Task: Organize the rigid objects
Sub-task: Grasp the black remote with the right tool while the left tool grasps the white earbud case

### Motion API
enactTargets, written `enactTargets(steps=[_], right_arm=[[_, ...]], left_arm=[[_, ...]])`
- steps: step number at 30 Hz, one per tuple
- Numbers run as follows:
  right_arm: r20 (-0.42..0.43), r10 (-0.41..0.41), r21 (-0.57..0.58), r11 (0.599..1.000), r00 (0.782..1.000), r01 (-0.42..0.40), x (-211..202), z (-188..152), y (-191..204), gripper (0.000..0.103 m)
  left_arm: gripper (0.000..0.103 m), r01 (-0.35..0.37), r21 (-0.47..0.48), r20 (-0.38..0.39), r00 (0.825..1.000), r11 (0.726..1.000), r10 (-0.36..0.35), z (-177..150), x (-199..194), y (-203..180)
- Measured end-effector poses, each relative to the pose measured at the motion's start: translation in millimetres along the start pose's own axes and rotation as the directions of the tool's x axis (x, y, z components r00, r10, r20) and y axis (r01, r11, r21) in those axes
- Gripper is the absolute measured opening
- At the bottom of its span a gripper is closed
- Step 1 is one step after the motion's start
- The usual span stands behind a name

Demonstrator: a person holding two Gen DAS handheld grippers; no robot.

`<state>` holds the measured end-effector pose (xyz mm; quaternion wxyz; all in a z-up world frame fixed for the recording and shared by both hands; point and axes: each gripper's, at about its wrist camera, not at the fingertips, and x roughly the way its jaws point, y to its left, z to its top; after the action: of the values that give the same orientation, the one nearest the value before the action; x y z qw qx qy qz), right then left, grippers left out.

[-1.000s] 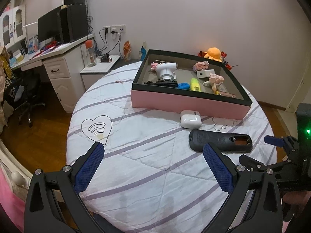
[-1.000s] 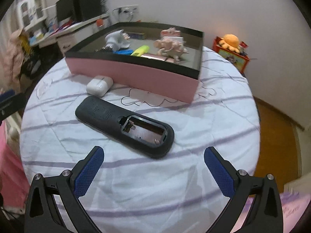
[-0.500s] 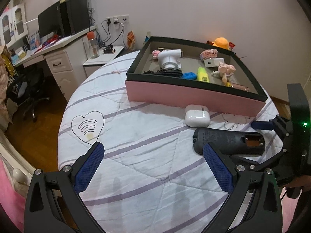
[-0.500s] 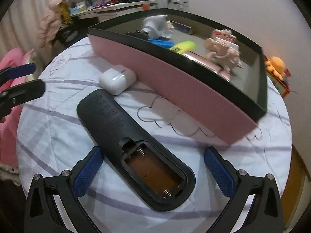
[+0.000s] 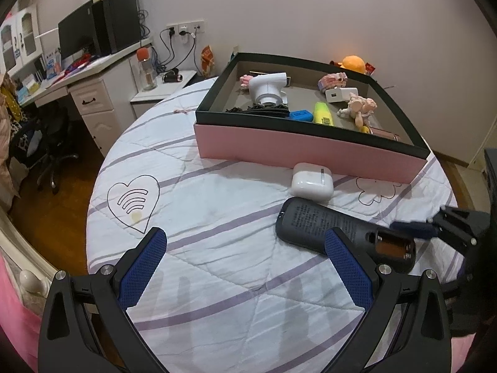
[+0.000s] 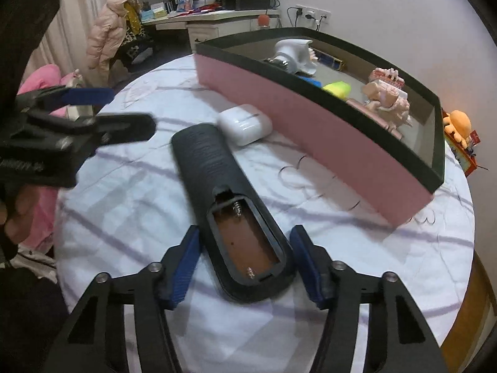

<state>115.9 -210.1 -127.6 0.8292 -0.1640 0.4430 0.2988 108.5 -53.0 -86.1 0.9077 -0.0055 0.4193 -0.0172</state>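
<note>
Your right gripper (image 6: pixel 245 261) straddles the near end of the black remote (image 6: pixel 228 205), one blue pad on each side of the open battery bay; the pads sit just beside its flanks, so read them as narrowed around it but not clearly clamped yet. The remote lies face down on the quilted table (image 6: pixel 372 264), its long axis running straight away from your right gripper toward the white earbud case (image 6: pixel 245 124), which sits just at its far end and against the front wall of the pink box (image 6: pixel 326 143). Your right hand is plainly the nearer one; your left gripper (image 5: pixel 245 267) hangs spread wide over bare quilt, to the side, holding nothing. The box already holds a white hair-dryer-like gadget (image 5: pixel 268 88), a blue block, a yellow highlighter (image 5: pixel 322 113), a white charger, pink figurines and a slim pink tube. The lift probably has to carry the remote over the earbud case and that front wall.
</note>
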Motion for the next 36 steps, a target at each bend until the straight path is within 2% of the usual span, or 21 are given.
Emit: enactTargets(steps=[4,7,12,14,15,20,26,36], right_arm=[[-0.007,0.015,-0.007,1.000,1.000,-0.015,-0.8,3.0,-3.2,0.061],[-0.004,0.010,-0.029,1.000,1.000,-0.011,3.5,8.9,-5.8,0.080],[0.003,0.044,-0.060,0.997,0.999,-0.044,19.4,23.8,-9.7,0.083],[0.002,0.042,-0.063,0.997,0.999,-0.042,21.0,26.1,-7.7,0.076],[0.011,0.051,-0.067,0.996,0.999,-0.050,18.6,25.4,-5.0,0.059],[0.047,0.019,-0.030,0.999,0.999,-0.017,10.1,12.9,8.8,0.047],[0.047,-0.005,0.064,0.998,0.999,0.002,-10.0,-7.7,12.5,0.046],[0.027,-0.059,0.226,0.973,0.998,0.051,-43.3,-49.8,0.2,0.046]], left_arm=[[0.103,0.001,-0.005,-0.002,1.000,1.000,-0.001,-1.0,-0.5,3.7],[0.103,0.000,-0.007,-0.001,1.000,1.000,0.000,-2.2,-1.6,5.7],[0.103,-0.002,-0.018,-0.006,1.000,1.000,0.002,-1.8,0.3,9.9],[0.103,-0.006,-0.021,-0.005,1.000,1.000,0.006,-1.9,0.5,11.7],[0.103,-0.007,-0.023,-0.005,1.000,1.000,0.007,-1.7,0.9,12.3],[0.103,-0.005,-0.025,-0.008,1.000,1.000,0.005,-1.4,2.4,13.2],[0.103,0.021,0.003,-0.002,1.000,1.000,-0.021,-0.5,3.4,3.5],[0.103,0.095,0.090,0.004,0.995,0.991,-0.096,16.1,20.4,-34.6]])
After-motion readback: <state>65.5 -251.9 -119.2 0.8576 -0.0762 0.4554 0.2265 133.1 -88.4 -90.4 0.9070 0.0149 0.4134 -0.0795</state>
